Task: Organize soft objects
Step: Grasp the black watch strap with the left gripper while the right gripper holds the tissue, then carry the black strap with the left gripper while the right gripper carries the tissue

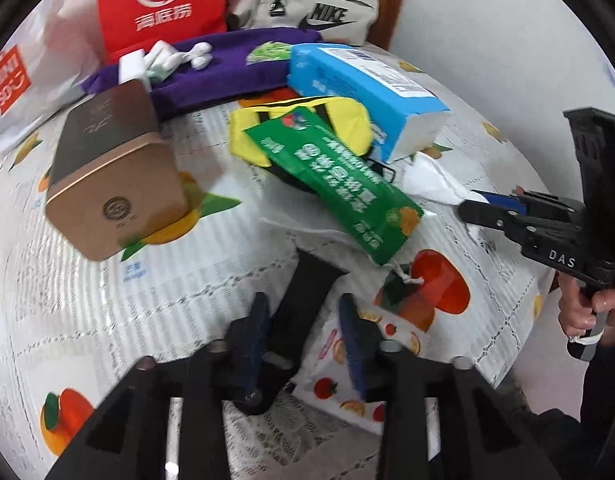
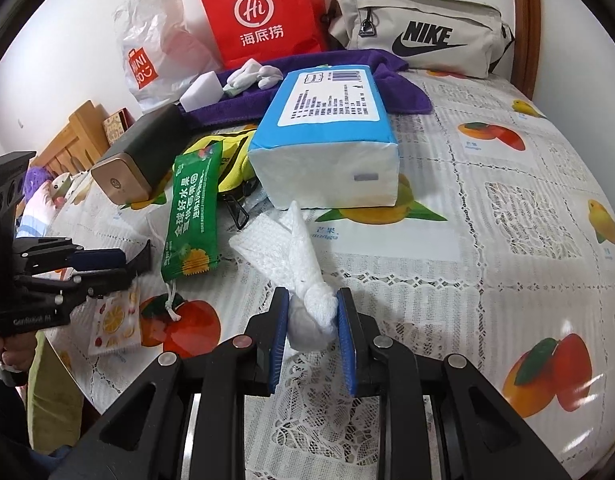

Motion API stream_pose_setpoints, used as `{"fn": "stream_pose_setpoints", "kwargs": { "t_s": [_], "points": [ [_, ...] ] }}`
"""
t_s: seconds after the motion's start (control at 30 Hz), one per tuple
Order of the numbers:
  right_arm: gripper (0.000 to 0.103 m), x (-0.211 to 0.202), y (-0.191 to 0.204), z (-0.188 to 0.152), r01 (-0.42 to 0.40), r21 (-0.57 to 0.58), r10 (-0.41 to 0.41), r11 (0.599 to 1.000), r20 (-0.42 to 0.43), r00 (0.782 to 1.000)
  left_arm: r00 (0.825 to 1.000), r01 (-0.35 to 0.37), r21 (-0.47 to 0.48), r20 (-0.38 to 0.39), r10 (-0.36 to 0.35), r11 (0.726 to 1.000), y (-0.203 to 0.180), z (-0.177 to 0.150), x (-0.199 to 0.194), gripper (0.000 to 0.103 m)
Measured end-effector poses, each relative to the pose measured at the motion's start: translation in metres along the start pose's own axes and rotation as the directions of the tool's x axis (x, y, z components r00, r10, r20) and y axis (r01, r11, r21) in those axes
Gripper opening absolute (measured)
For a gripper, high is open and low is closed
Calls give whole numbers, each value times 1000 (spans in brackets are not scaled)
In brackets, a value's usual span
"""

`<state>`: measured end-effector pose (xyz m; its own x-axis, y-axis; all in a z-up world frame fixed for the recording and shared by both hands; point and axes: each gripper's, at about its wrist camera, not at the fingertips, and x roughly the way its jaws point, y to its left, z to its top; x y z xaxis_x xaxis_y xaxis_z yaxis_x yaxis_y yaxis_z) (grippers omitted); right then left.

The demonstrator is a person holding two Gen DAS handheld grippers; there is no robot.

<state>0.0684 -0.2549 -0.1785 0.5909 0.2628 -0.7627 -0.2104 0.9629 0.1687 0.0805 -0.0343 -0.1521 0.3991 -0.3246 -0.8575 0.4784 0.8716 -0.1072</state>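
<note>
My right gripper (image 2: 312, 312) is shut on a white knotted cloth (image 2: 303, 272) that trails onto the table toward the blue tissue pack (image 2: 327, 136). It shows at the right of the left wrist view (image 1: 473, 204), with the cloth (image 1: 431, 180) at its tip. My left gripper (image 1: 303, 320) is open, with its fingers either side of a black strap (image 1: 303, 300) and over a fruit-printed pouch (image 1: 347, 376). A green snack packet (image 1: 339, 184) lies on a yellow pouch (image 1: 347, 124). A purple towel (image 1: 227, 68) holds white socks (image 1: 175, 60).
A gold tin box (image 1: 107, 168) stands at the left. A red paper bag (image 2: 263, 12), a white plastic bag (image 2: 155, 48) and a beige Nike bag (image 2: 423, 28) line the wall. The fruit-print tablecloth (image 2: 507, 240) covers the table.
</note>
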Motion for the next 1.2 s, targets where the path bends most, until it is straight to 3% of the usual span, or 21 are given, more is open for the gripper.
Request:
{"fn": "stream_pose_setpoints", "kwargs": {
  "t_s": [0.1, 0.17, 0.43, 0.7, 0.77, 0.9, 1.0, 1.1, 1.2],
  "points": [
    [24, 2, 0, 1, -2, 5, 2, 1000, 2, 1000, 999, -31, 27, 12, 30, 999, -5, 1, 4, 40],
    [24, 3, 0, 0, -1, 4, 1, 1000, 3, 1000, 998, -69, 19, 14, 69, 997, -3, 2, 3, 25],
    [23, 3, 7, 2, 9, -7, -8, 1000, 17, 1000, 998, -22, -78, 49, 26, 997, 17, -2, -8, 8],
    [23, -15, 14, 11, 0, -28, 2, 1000, 56, 998, 998, -59, -55, 16, 60, 997, 13, -4, -6, 9],
    [23, -26, 13, 15, -4, -27, 7, 1000, 85, 996, 998, -63, -50, 20, 64, 997, 13, -6, -7, 14],
    [23, -45, 9, 26, 1, -24, 2, 1000, 139, 990, 1000, -12, -30, 26, 13, 999, 10, -9, -8, 37],
    [23, -52, 7, 36, 21, -33, -15, 999, 166, 986, 998, -46, -14, 34, 47, 999, 4, -9, -6, 37],
    [23, -53, 6, 45, 33, -41, -25, 999, 181, 983, 995, -96, 8, 37, 95, 995, 2, -8, -4, 24],
    [23, -55, 7, 55, 35, -50, -24, 998, 202, 979, 995, -91, 18, 40, 90, 996, 4, -6, -3, 20]
  ]
}}
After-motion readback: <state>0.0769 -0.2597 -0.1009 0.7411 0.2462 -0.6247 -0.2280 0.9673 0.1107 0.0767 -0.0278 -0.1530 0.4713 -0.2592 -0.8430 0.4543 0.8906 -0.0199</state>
